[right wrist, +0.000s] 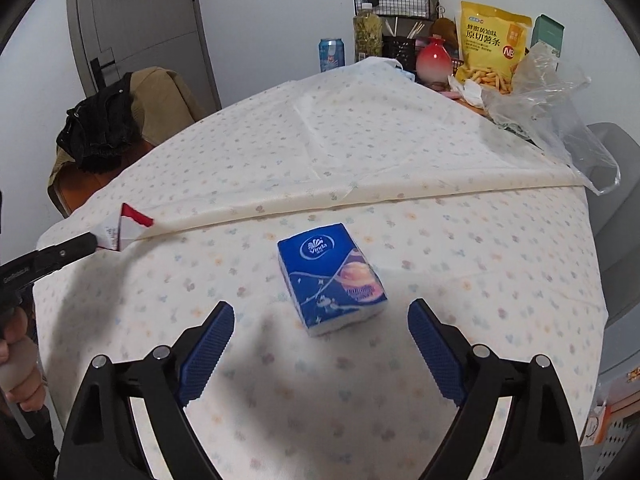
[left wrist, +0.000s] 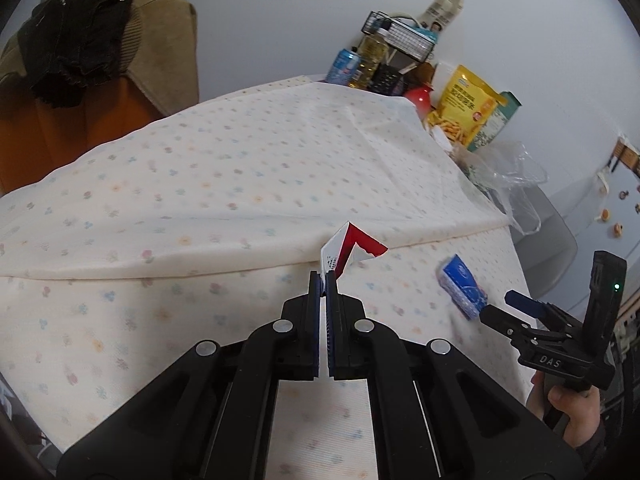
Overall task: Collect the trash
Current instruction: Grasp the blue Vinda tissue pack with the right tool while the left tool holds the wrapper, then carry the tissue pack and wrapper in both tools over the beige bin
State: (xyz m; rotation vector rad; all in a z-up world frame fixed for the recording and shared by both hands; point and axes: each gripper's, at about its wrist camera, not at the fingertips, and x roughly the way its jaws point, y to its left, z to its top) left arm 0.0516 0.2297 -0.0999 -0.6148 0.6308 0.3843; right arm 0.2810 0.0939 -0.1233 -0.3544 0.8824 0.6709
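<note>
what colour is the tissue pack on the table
Blue with a white underside, clearest in the right wrist view: tissue pack.

I count two grippers, the left gripper and the right gripper, each with two blue-padded fingers. On the table I see one red-and-white wrapper scrap, one blue tissue pack, one clear plastic bag, one yellow snack bag, one green carton, one red vase, one blue can, one bottle and one wire basket. One chair carries one dark garment.
</note>
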